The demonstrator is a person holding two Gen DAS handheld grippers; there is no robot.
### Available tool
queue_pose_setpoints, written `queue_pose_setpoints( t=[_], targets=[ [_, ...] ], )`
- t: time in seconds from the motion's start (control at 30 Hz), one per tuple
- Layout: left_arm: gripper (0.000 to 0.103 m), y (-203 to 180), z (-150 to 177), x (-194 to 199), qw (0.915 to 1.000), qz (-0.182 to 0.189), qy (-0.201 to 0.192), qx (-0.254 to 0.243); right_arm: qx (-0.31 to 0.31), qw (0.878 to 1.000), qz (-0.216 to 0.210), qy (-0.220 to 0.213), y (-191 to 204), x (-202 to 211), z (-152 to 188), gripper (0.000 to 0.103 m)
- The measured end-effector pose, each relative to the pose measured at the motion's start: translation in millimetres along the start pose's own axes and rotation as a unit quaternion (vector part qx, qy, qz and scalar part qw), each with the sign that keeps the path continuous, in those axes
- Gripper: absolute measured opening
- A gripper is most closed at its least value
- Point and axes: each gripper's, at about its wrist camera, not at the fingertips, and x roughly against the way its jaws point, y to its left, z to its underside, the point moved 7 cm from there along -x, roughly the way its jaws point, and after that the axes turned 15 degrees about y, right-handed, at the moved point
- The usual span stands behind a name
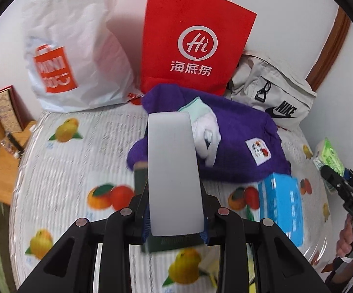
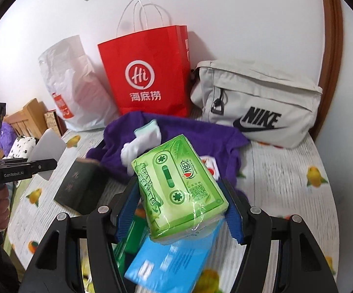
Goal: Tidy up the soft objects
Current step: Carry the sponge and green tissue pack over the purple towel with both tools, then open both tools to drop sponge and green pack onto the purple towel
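Light: bright, even, soft indoor; no strong glare
Shadows: faint, on the wall (image 2: pixel 225 12) behind the red paper bag (image 2: pixel 147 73)
Blur: motion smear along lower edges; blue packet (image 2: pixel 171 258) soft
Distortion: fisheye bending; black corner vignette

Could not read the blurred print on the blue pack (image 2: pixel 174 261) at six o'clock. Saw only part of the purple garment (image 1: pixel 237 131), hidden behind the pale slab (image 1: pixel 174 175). Lost the green pack (image 1: pixel 329 156), perhaps tissues, past the three o'clock edge.
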Motion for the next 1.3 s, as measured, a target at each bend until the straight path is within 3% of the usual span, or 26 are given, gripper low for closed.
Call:
queue_pose_setpoints(
  t=[0.27,0.47,0.6,0.77,1.17,1.2,1.27,1.3],
  targets=[
    [0.029,1.6,-51.3,-31.5,0.9999,0.002,0.016,-0.003,-0.006,1.000,0.011,0.014,-15.4,-36.7,-31.1,0.064],
    [0.029,1.2,-75.5,-67.0,0.9988,0.012,0.047,-0.001,-0.008,0.998,0.010,0.055,-26.5,-80.9,-46.9,0.064],
    [0.029,0.9,-84.6,-87.1,0.9977,0.018,0.065,0.001,0.002,0.997,0.009,0.078,-24.0,-107.0,-50.4,0.064],
    [0.029,-1.9,-92.2,-110.9,0.9960,0.000,0.090,-0.003,0.011,0.995,0.001,0.103,-21.7,-134.7,-48.7,0.064],
    [0.032,-9.4,-104.8,-138.5,0.9942,-0.010,0.107,-0.007,0.013,0.992,-0.003,0.129,-27.8,-158.8,-47.5,0.064],
    [0.034,-8.7,-105.8,-139.6,0.9943,-0.011,0.106,-0.007,0.013,0.992,-0.002,0.129,-27.9,-160.5,-48.4,0.064],
    [0.052,-7.9,-106.6,-142.3,0.9937,-0.017,0.111,-0.004,0.014,0.991,-0.001,0.131,-29.3,-162.2,-49.3,0.065],
    [0.067,-8.2,-106.7,-141.9,0.9939,-0.011,0.110,-0.002,0.015,0.991,-0.002,0.133,-29.3,-163.5,-49.9,0.067]
  ],
)
